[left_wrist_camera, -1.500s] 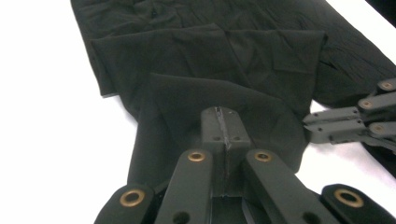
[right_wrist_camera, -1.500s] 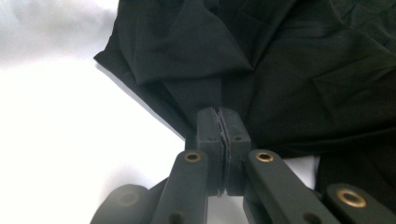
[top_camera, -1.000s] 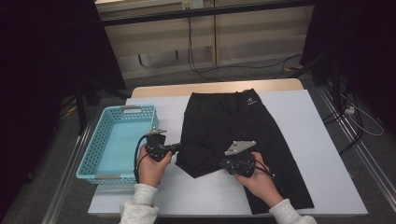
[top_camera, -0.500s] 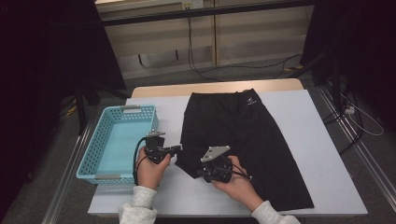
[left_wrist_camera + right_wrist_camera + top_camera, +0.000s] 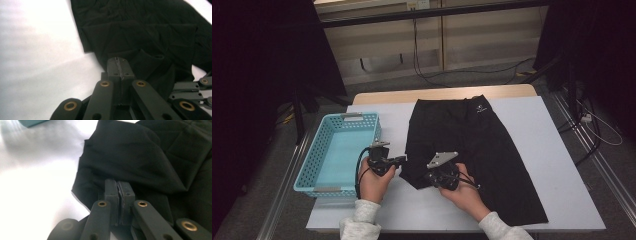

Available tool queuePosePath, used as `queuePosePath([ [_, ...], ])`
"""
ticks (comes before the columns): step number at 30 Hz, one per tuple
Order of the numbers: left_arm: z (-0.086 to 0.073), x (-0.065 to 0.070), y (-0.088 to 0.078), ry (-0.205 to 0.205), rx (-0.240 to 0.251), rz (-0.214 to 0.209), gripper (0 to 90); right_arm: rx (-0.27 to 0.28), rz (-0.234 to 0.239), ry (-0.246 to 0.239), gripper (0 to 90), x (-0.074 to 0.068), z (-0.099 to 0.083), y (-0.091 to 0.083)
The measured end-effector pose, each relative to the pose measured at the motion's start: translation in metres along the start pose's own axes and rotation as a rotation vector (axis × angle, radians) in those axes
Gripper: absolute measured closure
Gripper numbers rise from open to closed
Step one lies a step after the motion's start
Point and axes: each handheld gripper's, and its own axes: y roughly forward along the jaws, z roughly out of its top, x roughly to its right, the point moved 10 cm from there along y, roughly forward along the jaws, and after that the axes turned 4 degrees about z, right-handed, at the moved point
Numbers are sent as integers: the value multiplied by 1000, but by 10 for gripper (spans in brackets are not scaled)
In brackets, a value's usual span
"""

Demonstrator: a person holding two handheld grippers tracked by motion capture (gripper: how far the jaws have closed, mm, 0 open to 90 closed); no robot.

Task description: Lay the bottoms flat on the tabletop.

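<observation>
A black garment (image 5: 482, 140) lies flat on the white table (image 5: 557, 145), waistband at the far end. My left gripper (image 5: 403, 160) is at the garment's left edge, its jaws pressed together on the cloth (image 5: 140, 30), which puckers around the tip (image 5: 120, 66). My right gripper (image 5: 427, 177) is close beside it at the near left corner of the garment. Its jaws have just been closing and now stand together (image 5: 119, 187) with a thin fold of the black cloth (image 5: 140, 157) pinched between them. The right gripper's arms also show at the lower right (image 5: 195, 87) of the left gripper view.
A light blue plastic basket (image 5: 312, 165) stands at the table's left edge, right beside my left hand. Bare white table lies in front of the garment and along its right side. Cables run over the floor beyond the table.
My right hand has slid left along the garment's near edge, ending close to the left gripper, and the cloth's near left corner has bunched up. The left hand has stayed put.
</observation>
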Motion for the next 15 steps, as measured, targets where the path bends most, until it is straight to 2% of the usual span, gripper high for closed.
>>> queuePosePath([
  [3,1,0,-1,1,2,-7,900,9,16,2,882,-2,1,-6],
  [4,1,0,-2,-4,-1,-11,900,20,39,8,882,-5,2,-14],
  [8,-1,2,-2,-9,-18,-30,900,30,45,17,882,-7,-5,-32],
  [10,-2,5,-4,-4,-23,-39,900,25,42,6,882,-8,-11,-41],
  [15,-4,17,-6,3,-36,-68,900,18,38,1,882,-9,-25,-56],
])
